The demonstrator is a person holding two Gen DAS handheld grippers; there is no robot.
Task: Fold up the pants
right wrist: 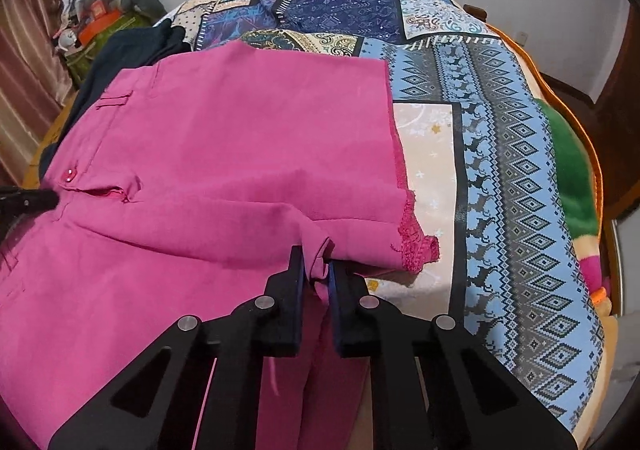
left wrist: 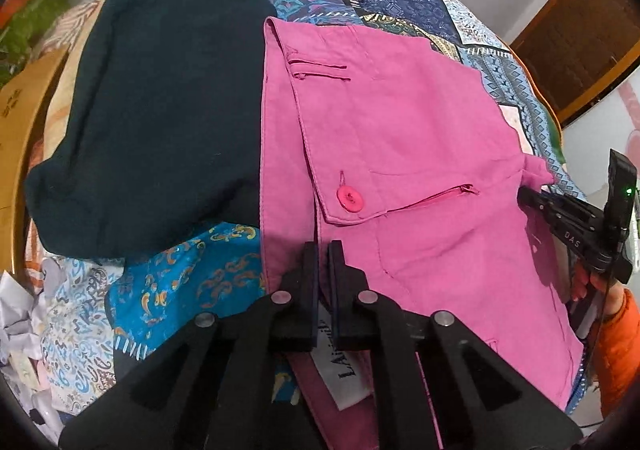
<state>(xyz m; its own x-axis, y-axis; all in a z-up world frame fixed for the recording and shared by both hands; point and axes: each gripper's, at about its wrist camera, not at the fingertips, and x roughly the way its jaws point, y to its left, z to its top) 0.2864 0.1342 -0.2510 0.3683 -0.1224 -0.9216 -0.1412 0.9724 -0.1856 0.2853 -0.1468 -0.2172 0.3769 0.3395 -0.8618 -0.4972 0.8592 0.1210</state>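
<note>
- While the pink pants [right wrist: 208, 153] lie spread on the patchwork bedspread [right wrist: 516, 153], waistband toward the left gripper [left wrist: 323, 250] and hem [right wrist: 416, 246] to the right, the long axis runs between the two grippers
- The left gripper's fingers look nearly closed at the waistband; I judge they pinch it
- The right gripper [right wrist: 317, 262] is clamped on a pinch of leg fabric just beside the hem, so it is nearer the end to carry over toward the waistband

Home bedroom: patchwork bedspread [right wrist: 500, 137], curtain [right wrist: 24, 61].

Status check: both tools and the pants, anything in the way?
Left tool shut on pink pants at the waistband. Right tool shut on a pinch near the hem. Dark garment lies beside the pants, touching the waistband edge.
</note>
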